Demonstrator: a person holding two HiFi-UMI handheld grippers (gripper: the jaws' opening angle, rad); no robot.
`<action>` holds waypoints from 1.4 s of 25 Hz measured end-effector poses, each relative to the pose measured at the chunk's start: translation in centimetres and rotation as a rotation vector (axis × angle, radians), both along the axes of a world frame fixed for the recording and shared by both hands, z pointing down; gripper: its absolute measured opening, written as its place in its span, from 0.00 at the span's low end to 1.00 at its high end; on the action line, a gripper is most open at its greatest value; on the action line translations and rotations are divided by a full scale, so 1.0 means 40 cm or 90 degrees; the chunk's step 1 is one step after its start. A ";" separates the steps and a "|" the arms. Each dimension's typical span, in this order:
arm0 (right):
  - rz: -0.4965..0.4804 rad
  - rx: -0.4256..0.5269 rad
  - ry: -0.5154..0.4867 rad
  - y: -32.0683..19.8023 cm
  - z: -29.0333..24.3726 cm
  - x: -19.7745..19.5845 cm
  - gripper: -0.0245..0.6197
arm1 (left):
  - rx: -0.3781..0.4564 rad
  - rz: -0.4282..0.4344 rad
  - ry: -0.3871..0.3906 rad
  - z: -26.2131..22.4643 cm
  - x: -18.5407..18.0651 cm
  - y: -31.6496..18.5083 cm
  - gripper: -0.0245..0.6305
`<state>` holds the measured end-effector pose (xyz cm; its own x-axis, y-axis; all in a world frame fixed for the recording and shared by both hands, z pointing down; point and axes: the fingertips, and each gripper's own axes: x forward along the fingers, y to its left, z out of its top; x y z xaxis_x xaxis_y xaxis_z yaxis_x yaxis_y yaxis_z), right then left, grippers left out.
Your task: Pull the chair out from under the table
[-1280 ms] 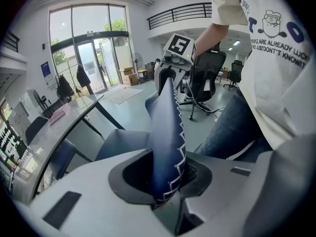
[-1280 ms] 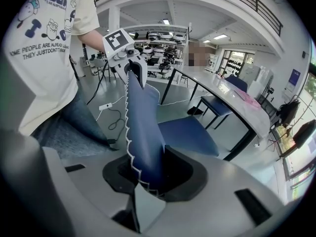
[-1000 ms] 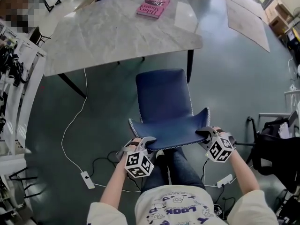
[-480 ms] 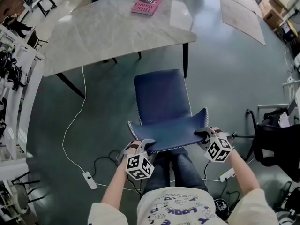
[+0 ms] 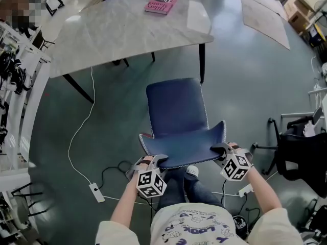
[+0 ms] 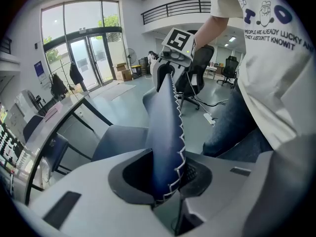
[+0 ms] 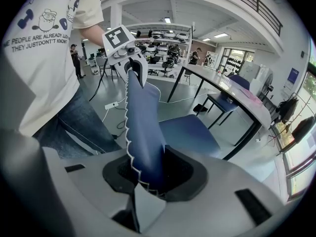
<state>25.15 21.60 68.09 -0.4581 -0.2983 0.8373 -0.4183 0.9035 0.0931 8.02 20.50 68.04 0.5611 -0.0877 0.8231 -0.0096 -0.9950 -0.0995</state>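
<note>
L gripper (image 5: 157, 161) & R gripper (image 5: 221, 148) each pinch the stitched top edge of the chair (image 5: 176, 111) back, jaws only narrowly apart round it. The seat lies ahead of both, clear of the table (image 5: 117, 34) beyond. Chair legs are hidden under the seat; table far edge is cut off.

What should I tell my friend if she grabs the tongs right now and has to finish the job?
Left tongs: shut on the left end of the backrest top edge.
Right tongs: shut on the right end of the same edge.
Things: the blue chair stands on the floor facing the table; a pink book lies on the table's far side.
Done: the seat looks clear of the tabletop, close to one table leg.
Left: probably pull back a little more if wanted, then open both tongs and let go.
</note>
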 end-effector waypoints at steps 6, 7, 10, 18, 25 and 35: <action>-0.008 -0.001 0.003 0.049 0.001 -0.005 0.21 | 0.004 -0.007 -0.005 0.001 -0.005 0.053 0.20; -0.009 -0.002 0.003 0.059 0.002 -0.007 0.21 | 0.004 -0.007 -0.006 0.002 -0.007 0.063 0.20; -0.009 -0.001 0.002 0.089 0.009 -0.010 0.21 | 0.004 -0.004 -0.010 0.007 -0.012 0.092 0.20; -0.015 -0.004 0.006 0.133 0.011 -0.027 0.21 | 0.009 -0.007 -0.013 0.011 -0.027 0.132 0.20; -0.013 -0.004 -0.002 0.128 0.006 -0.030 0.24 | 0.000 -0.013 -0.002 0.006 -0.029 0.127 0.22; 0.028 -0.023 -0.091 0.128 -0.028 -0.040 0.48 | -0.023 -0.123 0.049 -0.014 -0.032 0.103 0.42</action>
<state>23.53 26.72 66.99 -0.5605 -0.2913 0.7752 -0.4637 0.8860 -0.0023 6.73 24.64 67.48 0.5977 -0.1709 0.7833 -0.2069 -0.9768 -0.0552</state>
